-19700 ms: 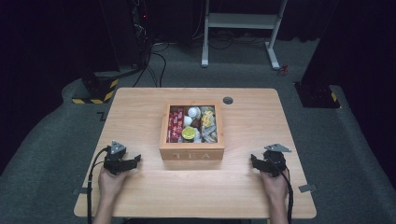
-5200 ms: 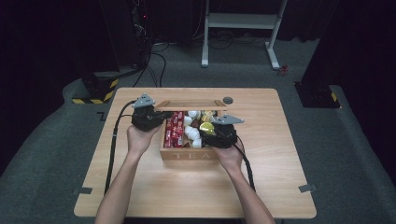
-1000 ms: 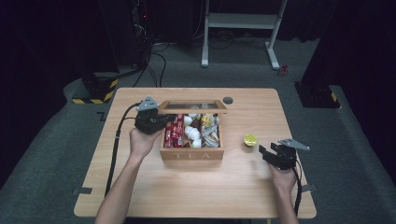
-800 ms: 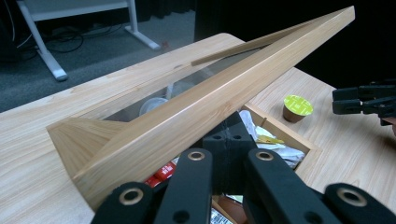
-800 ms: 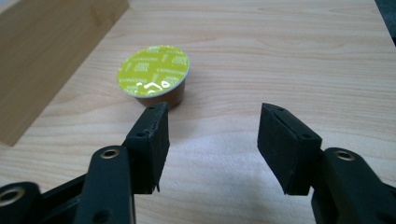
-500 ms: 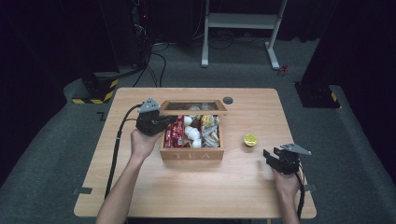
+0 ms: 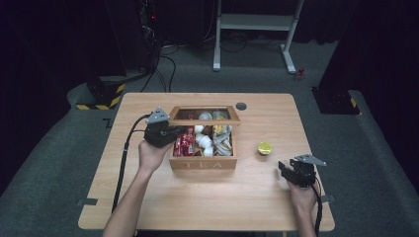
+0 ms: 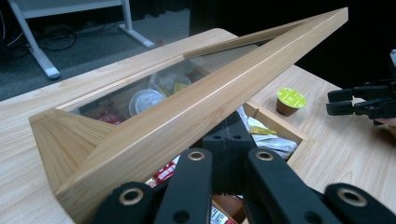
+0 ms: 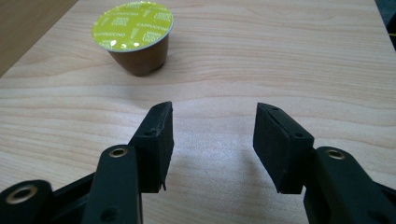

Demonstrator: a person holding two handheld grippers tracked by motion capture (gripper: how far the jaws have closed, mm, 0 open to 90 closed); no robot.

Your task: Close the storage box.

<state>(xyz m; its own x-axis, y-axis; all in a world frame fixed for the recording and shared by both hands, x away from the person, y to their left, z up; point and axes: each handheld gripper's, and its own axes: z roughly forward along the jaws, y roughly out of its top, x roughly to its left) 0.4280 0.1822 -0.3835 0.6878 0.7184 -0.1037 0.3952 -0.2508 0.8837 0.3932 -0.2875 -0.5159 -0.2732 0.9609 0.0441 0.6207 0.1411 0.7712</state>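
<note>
Resting just ahead of the right tool, capsule untouched.

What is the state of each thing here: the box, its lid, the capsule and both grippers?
Box: open, filled with packets.
Lid: raised and tilted, held by a gripper.
Capsule: upright on the table, foil sealed, touched by nothing.
Left gripper: shut on the lid.
Right gripper: open, empty.

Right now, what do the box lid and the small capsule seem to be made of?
Lid: light wood frame, smooth with visible grain, around a clear pane, glass or plastic, since the contents show through. Capsule: brown cup, likely plastic, under a glossy yellow-green printed foil top.
</note>
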